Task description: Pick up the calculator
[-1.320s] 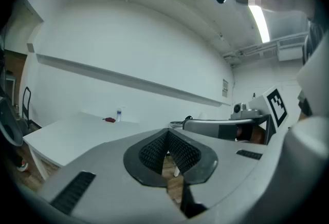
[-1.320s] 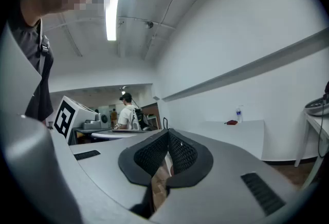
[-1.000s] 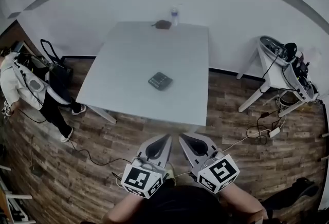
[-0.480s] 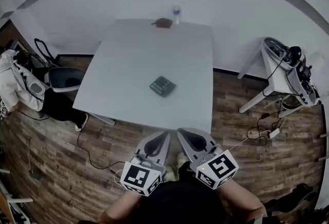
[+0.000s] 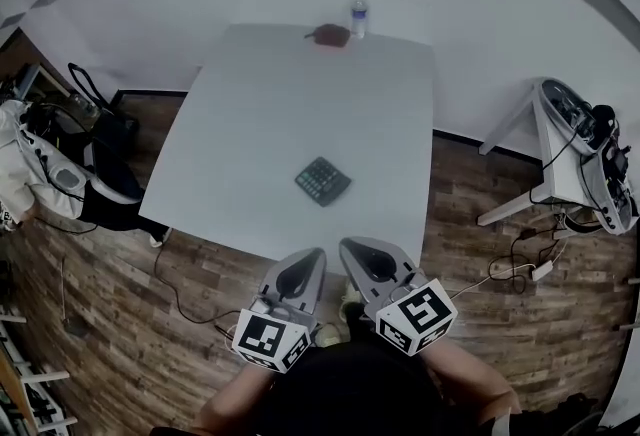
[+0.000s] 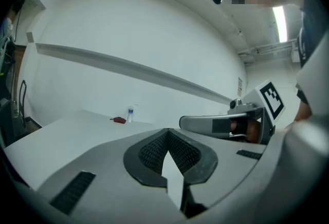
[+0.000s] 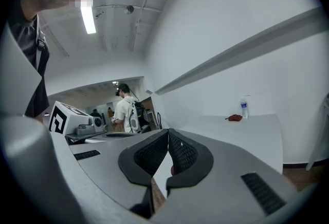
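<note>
A dark calculator (image 5: 322, 181) lies on the white table (image 5: 250, 94), toward its near edge. At that edge, apart from the calculator, the left gripper (image 5: 318, 254) and right gripper (image 5: 345, 246) sit side by side, jaws closed, holding nothing.

Left hand-held gripper (image 5: 314, 256), right hand-held gripper (image 5: 348, 246), jaws together, empty

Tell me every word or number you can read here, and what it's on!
No text can be read in these pictures.
Calculator: keys and display too small to read.
Water bottle: label too small to read.
Marker cubes: black-and-white square patterns only, no words or numbers.
</note>
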The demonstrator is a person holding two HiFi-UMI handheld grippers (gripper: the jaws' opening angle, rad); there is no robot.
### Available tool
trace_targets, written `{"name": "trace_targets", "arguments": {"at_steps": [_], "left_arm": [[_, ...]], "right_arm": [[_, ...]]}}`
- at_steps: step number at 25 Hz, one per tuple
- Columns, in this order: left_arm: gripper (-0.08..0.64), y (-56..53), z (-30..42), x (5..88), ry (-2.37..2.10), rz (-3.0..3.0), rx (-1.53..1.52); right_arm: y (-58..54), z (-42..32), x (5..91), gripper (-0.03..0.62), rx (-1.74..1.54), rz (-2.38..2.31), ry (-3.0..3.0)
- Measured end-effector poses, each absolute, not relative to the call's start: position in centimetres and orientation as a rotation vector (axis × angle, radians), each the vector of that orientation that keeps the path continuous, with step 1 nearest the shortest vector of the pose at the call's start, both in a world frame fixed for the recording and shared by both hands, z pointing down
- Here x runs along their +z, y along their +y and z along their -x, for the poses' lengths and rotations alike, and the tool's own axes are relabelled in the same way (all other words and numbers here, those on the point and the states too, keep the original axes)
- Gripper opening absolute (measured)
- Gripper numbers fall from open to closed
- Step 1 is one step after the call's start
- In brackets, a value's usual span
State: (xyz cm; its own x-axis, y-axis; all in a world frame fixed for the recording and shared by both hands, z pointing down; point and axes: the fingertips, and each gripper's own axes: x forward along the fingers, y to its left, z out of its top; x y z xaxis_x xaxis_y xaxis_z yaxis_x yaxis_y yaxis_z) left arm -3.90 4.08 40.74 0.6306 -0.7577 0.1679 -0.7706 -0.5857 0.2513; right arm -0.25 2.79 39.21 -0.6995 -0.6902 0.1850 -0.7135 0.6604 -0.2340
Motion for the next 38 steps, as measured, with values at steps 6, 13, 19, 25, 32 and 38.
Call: {"name": "trace_targets", "arguments": {"at_steps": [6,13,19,25,32,38], "left_arm": [[0.002,-1.5,2.5,41.7,-1.275,-2.530,0.079],[0.002,-5.1,2.4,43.6,-1.311,-2.482,0.111],[0.002,-7.2,3.5,44.5,-1.309,-2.452,0.122],[0.002,-8.9,5.1,46.0,-1.274,-2.429,0.144],[0.002,-10.4,7.3,47.3,-1.249,-2.394,0.157],[0.002,-11.6,8.7,47.9,-1.238,-2.373,0.164]], "right_arm": [[-3.4,-1.7,42.8,0.014,0.547,-1.123,-2.759],[-6.9,-1.1,47.0,0.014,0.653,-1.062,-2.708],[-8.9,-1.5,54.3,0.030,0.919,-1.084,-2.570],[-9.7,-2.0,64.2,0.091,1.522,-1.114,-2.281],[-10.8,-2.0,70.6,0.114,1.916,-1.191,-2.014],[-11.4,-1.7,72.7,0.118,2.014,-1.228,-1.902]]}}
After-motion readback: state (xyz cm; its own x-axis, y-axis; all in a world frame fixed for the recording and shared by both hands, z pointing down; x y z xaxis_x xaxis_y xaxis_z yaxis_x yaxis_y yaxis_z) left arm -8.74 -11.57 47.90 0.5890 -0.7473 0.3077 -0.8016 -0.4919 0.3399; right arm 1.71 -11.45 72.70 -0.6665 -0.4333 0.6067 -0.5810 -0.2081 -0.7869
